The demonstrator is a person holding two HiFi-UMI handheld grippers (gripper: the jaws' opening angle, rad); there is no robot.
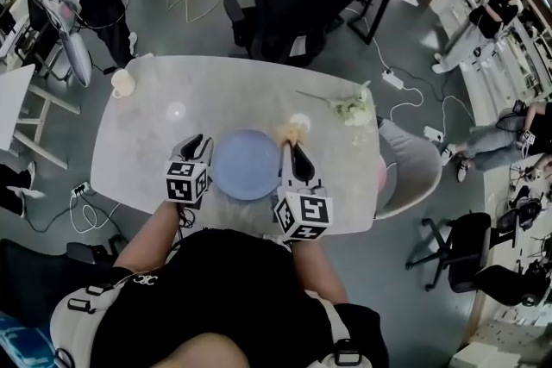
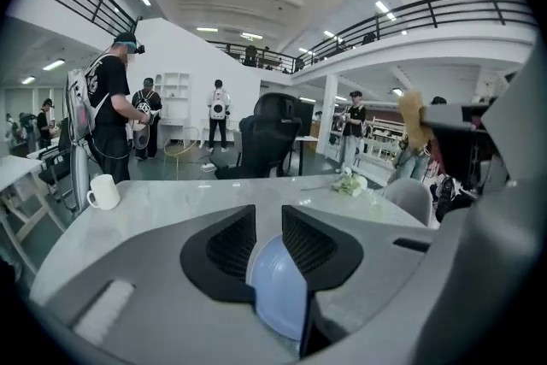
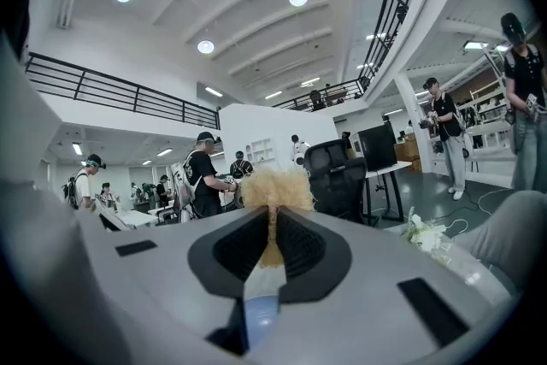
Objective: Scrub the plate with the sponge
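A round pale-blue plate [image 1: 247, 164] lies on the grey table [image 1: 155, 134] right in front of me. My left gripper [image 1: 198, 146] is at the plate's left rim; in the left gripper view its jaws stand close together with the plate's edge [image 2: 278, 291] between them. My right gripper [image 1: 292, 149] is at the plate's right rim, shut on a tan, fuzzy sponge [image 1: 293, 131] that sticks out past the fingertips. The right gripper view shows the sponge [image 3: 274, 186] pinched between the jaws, with the plate [image 3: 259, 316] below. The sponge [image 2: 413, 115] also shows at the right of the left gripper view.
A white mug [image 1: 122, 83] stands at the table's far left corner. A sprig of white flowers [image 1: 352, 108] lies at the far right. A grey chair [image 1: 407, 168] sits at the table's right side and a black office chair [image 1: 293, 9] behind it. People stand around the room.
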